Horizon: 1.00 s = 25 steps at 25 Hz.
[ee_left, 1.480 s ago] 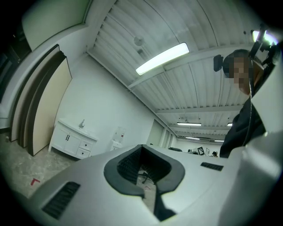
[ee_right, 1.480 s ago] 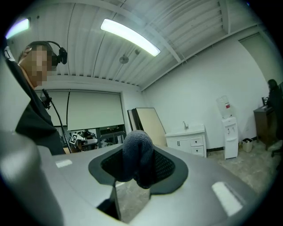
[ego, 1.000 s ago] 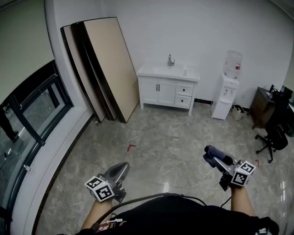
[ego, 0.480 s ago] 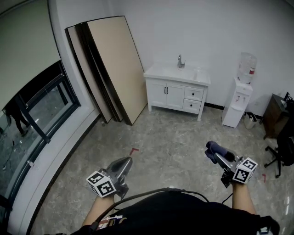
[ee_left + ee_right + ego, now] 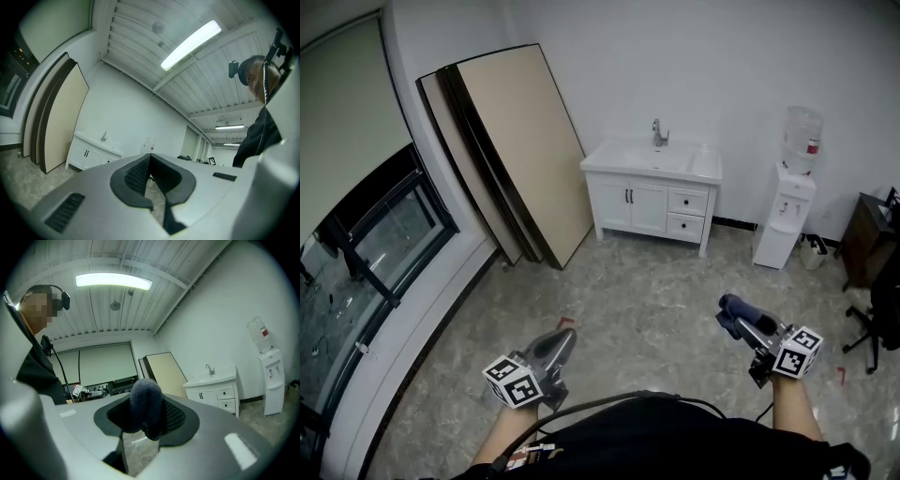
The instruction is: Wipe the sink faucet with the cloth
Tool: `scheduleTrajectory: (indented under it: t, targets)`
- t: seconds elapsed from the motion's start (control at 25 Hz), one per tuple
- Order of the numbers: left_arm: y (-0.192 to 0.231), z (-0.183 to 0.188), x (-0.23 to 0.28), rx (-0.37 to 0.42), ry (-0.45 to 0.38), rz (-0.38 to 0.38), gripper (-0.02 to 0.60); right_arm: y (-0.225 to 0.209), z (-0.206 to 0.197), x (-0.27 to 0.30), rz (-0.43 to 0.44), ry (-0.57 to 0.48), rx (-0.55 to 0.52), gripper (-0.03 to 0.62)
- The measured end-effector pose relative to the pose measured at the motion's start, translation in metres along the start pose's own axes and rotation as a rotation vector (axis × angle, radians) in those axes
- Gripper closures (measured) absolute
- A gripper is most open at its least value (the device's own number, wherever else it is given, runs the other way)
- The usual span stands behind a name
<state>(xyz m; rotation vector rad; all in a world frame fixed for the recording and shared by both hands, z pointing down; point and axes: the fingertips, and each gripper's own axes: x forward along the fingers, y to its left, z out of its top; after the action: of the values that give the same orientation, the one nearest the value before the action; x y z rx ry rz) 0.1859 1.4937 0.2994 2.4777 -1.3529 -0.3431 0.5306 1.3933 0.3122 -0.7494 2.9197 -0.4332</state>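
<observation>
Still far off: the faucet (image 5: 658,133) looms slightly larger than a second ago (an approach, no wiping yet). The right tongs (image 5: 739,317) stay clenched on the cloth (image 5: 145,405); the left tongs (image 5: 558,339) are pinched together, empty.

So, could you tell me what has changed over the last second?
The view has closed in slightly on the sink cabinet and faucet. Nothing was taken or released: the right gripper stays shut on the dark cloth, the left gripper shut and empty.

sink cabinet (image 5: 649,192) nearer than a second ago, faucet (image 5: 658,133) larger in view
</observation>
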Motion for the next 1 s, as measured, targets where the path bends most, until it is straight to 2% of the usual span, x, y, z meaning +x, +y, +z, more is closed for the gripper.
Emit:
scheduleTrajectory:
  t: [0.32,0.48,0.64,0.8,1.0]
  targets:
    - [0.024,-0.007,0.062,-0.015,0.035,-0.033,0.589,-0.052,0.000,-0.003,-0.056,0.003,0.019,0.451]
    - [0.052,-0.006,0.083,-0.032,0.050,-0.063,0.589,-0.068,0.003,0.014,-0.097,0.007,0.018,0.451]
    - [0.106,0.006,0.096,-0.042,0.046,-0.086,0.589,-0.077,0.007,0.057,-0.131,0.006,-0.003,0.451]
    - [0.169,0.034,0.105,-0.048,0.044,-0.096,0.589,-0.085,0.015,0.121,-0.161,0.001,-0.007,0.451]
    - [0.254,0.079,0.109,-0.022,0.044,-0.122,0.589,-0.081,0.031,0.223,-0.139,-0.012,-0.032,0.451]
